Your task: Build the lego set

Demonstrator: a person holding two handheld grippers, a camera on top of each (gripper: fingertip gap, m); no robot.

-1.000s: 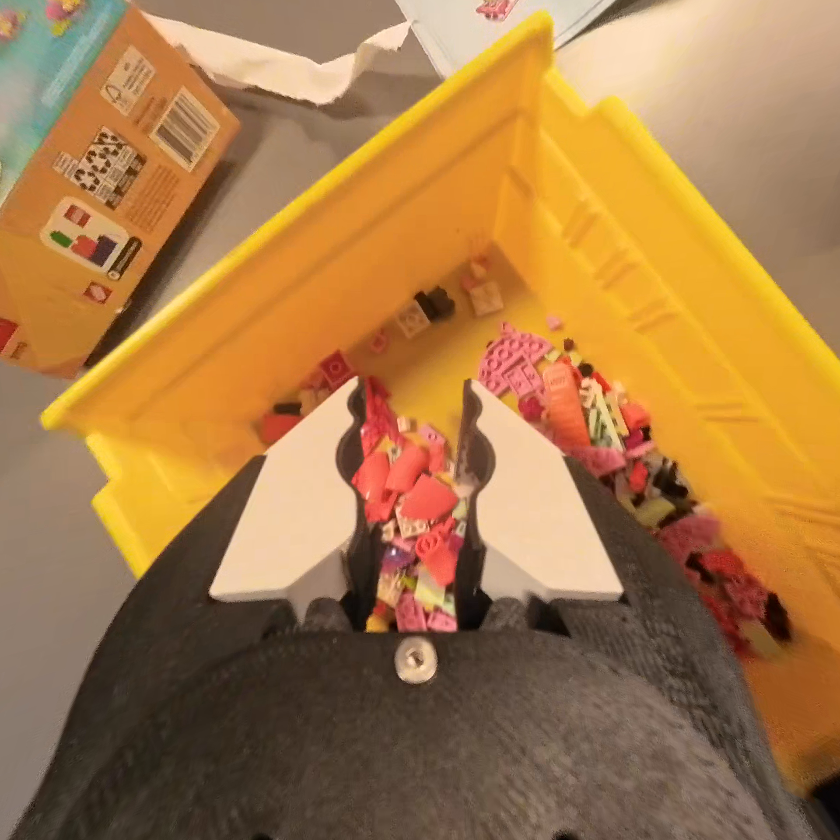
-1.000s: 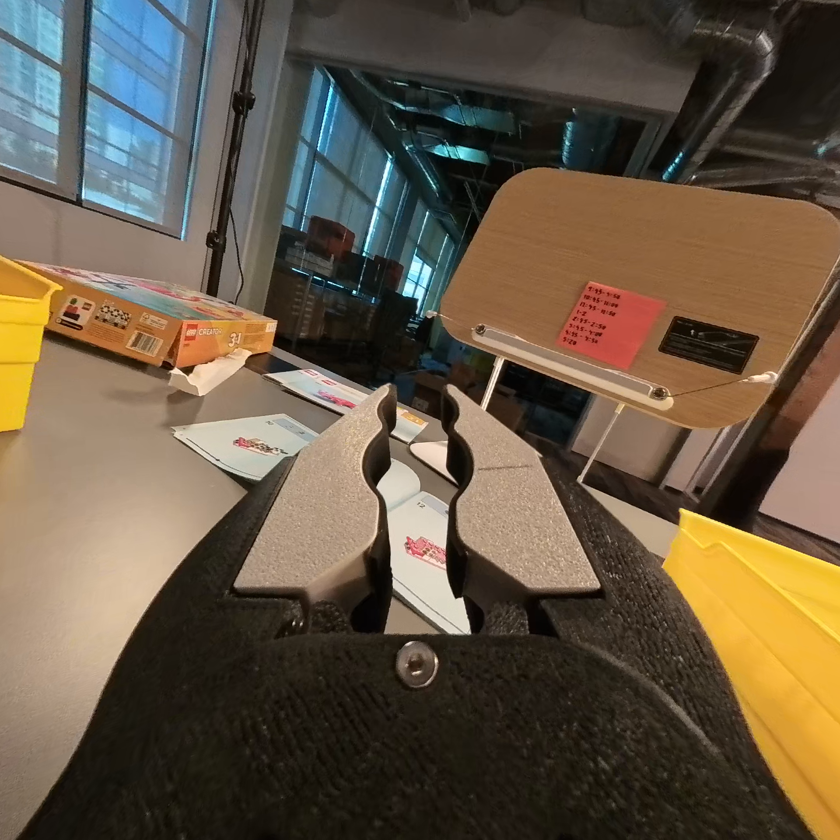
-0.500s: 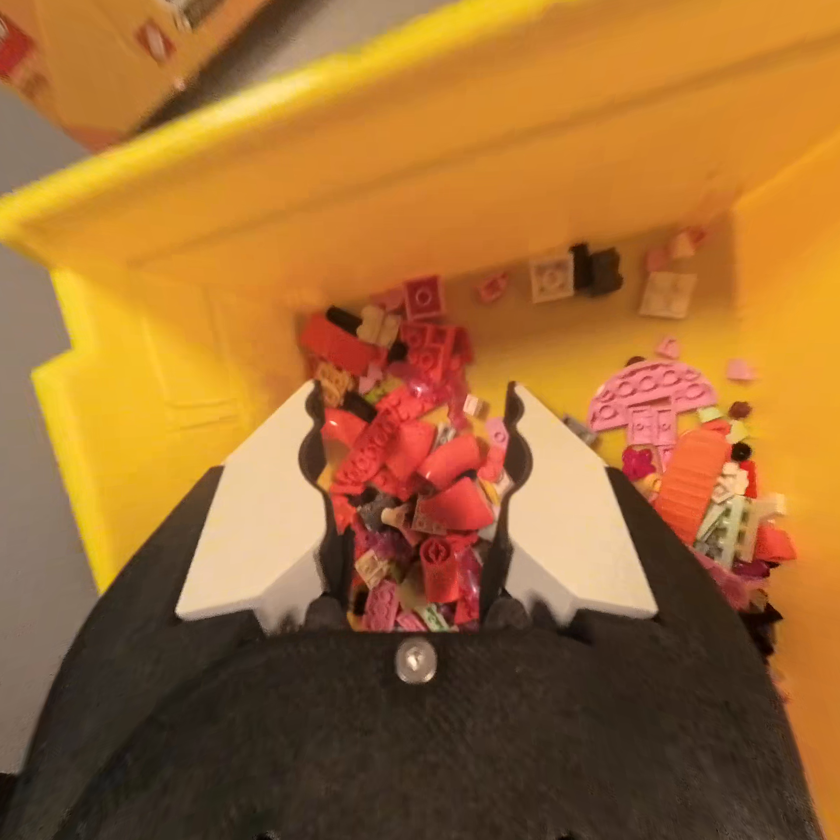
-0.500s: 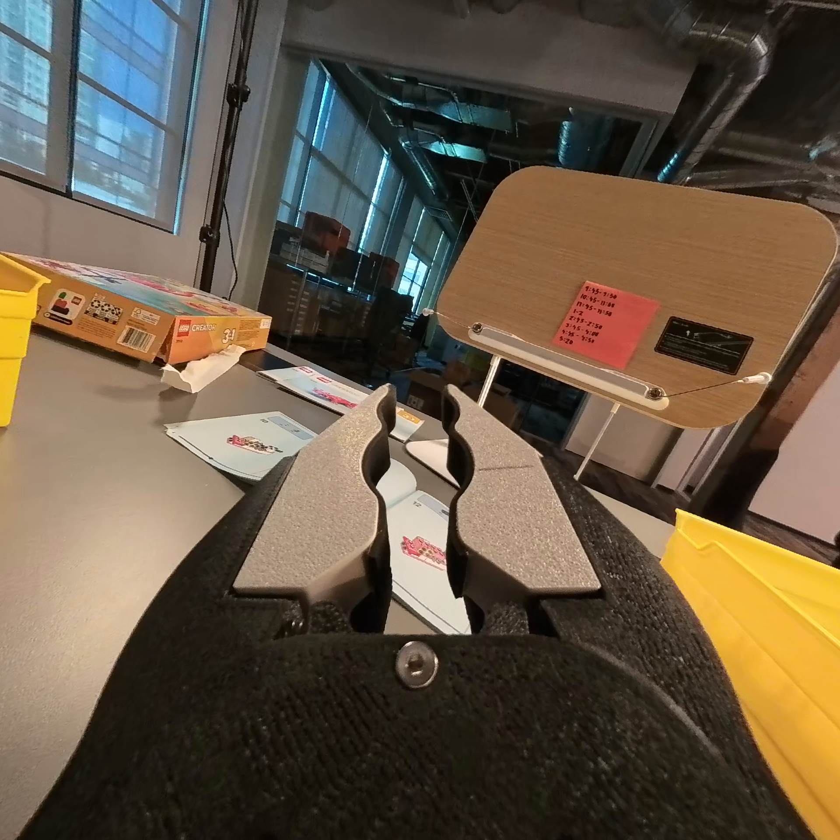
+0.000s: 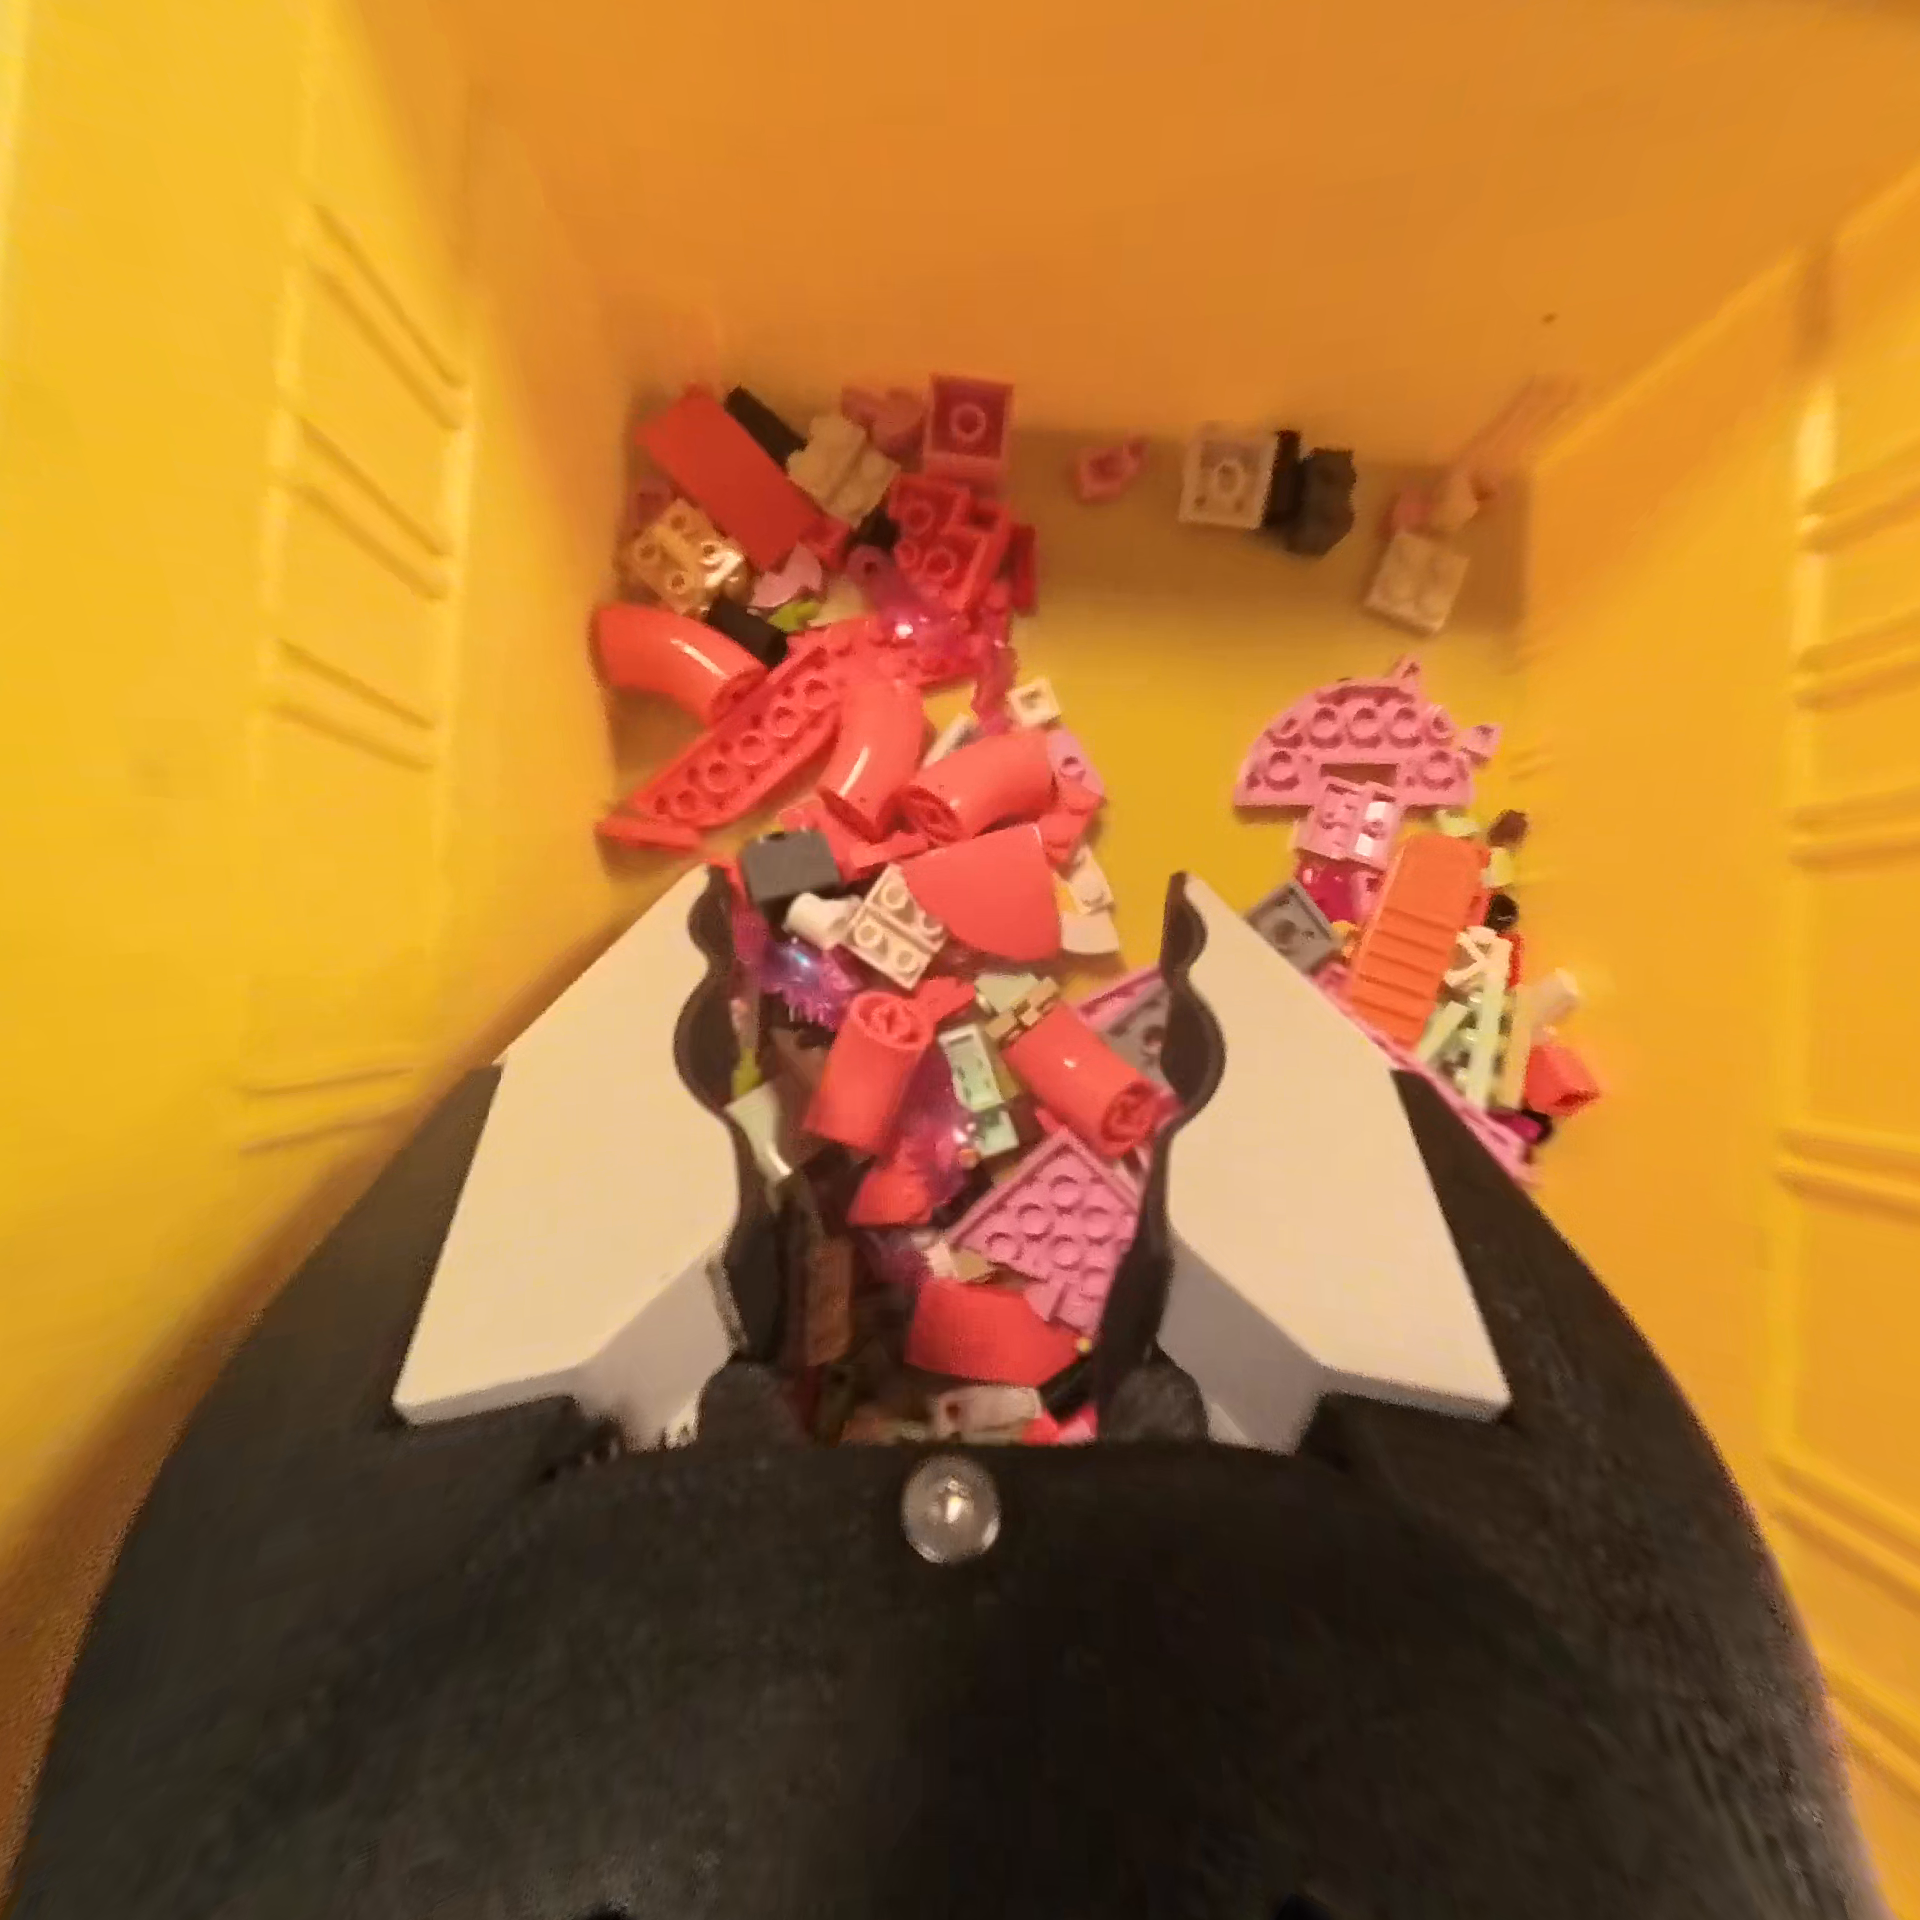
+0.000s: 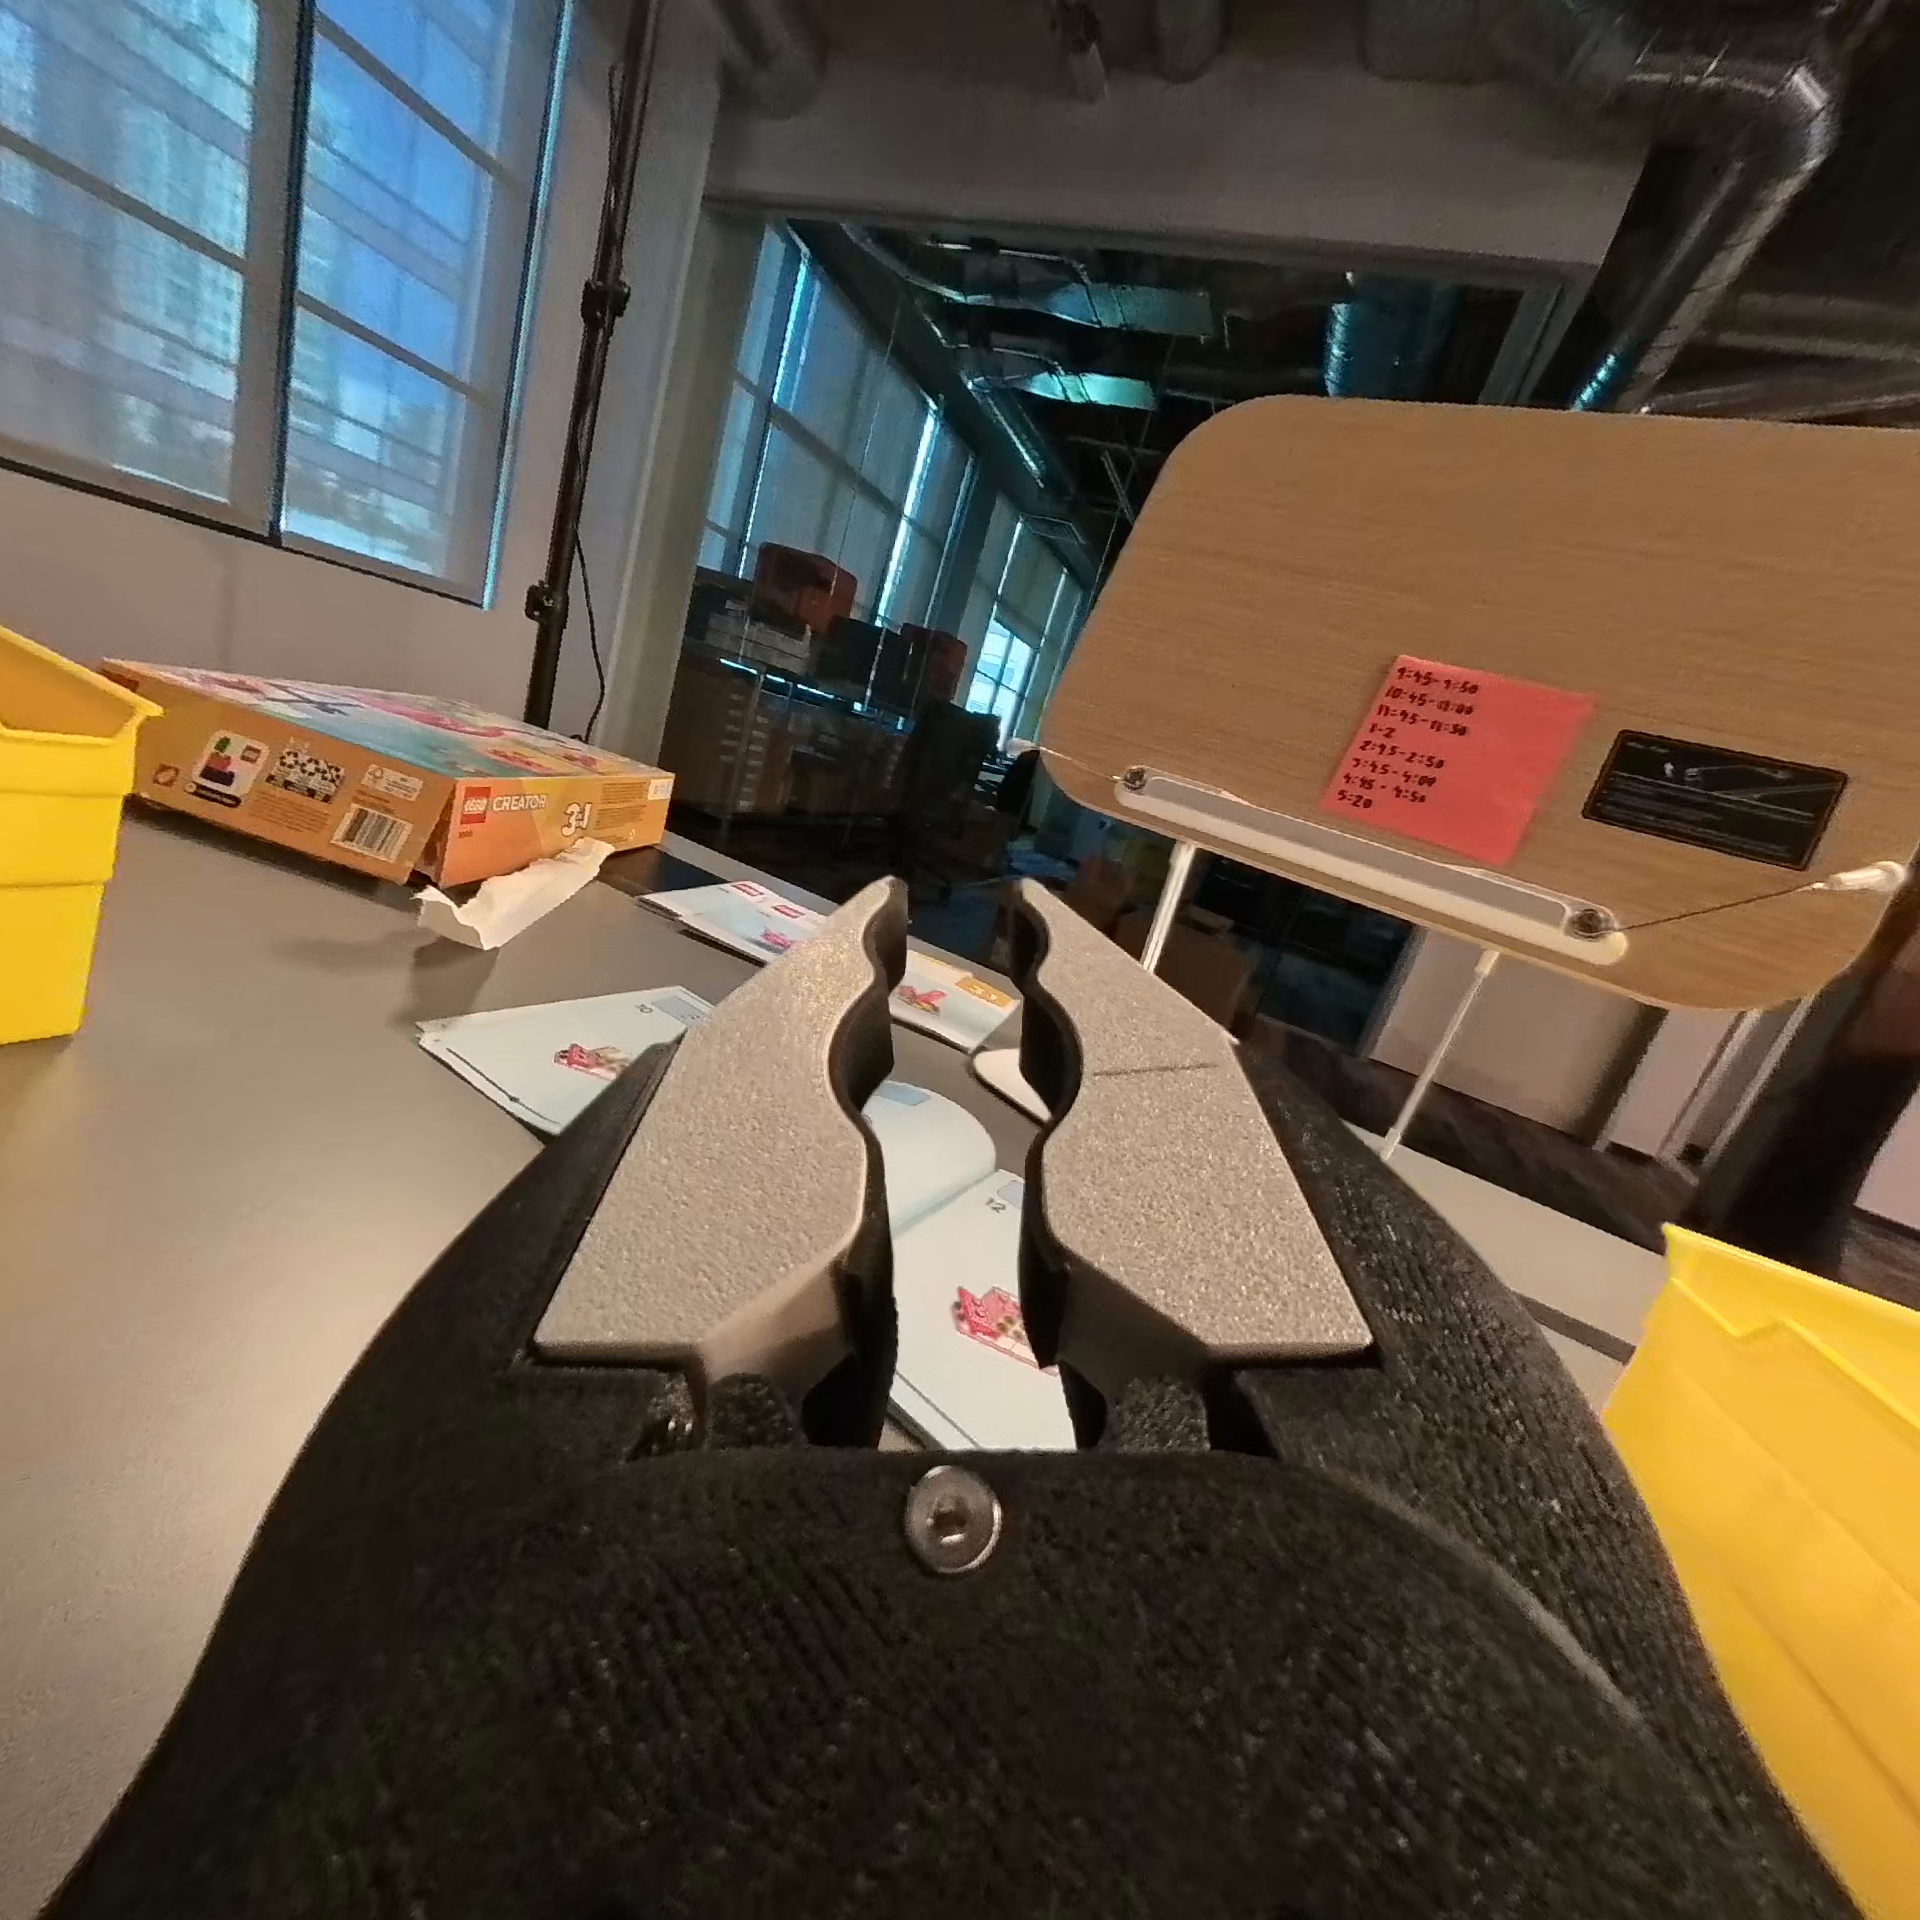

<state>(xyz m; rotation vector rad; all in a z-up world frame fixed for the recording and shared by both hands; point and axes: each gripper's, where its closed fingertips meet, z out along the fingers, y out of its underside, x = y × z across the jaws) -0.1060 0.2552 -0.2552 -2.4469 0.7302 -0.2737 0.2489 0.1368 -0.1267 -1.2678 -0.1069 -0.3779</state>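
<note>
**Left gripper wide over the brick pile, right one idle above the table**

Inside the yellow bin [image 5: 343, 644], the left gripper [image 5: 948, 904] points down with its jaws spread wide over a pile of coral bricks [image 5: 935, 914], gripping nothing. A pink plate [image 5: 1351, 748] lies right of that pile. The right gripper [image 6: 956, 914] hovers level over the grey table [image 6: 260, 1091], jaws narrowly apart and bare, above an open booklet [image 6: 956, 1247].

Yellow plastic bin walls [image 5: 260, 623] smeared by blur — rim out of frame. Heap of red and pink toy bricks [image 5: 914, 1091] partly hidden behind the black gripper housing [image 5: 935, 1662]. Second yellow plastic bin [image 6: 1787, 1538] cut by the right edge — contents unseen. Orange cardboard box [image 6: 343, 769] partly hidden behind another yellow bin [image 6: 52, 831] at the left edge.
</note>
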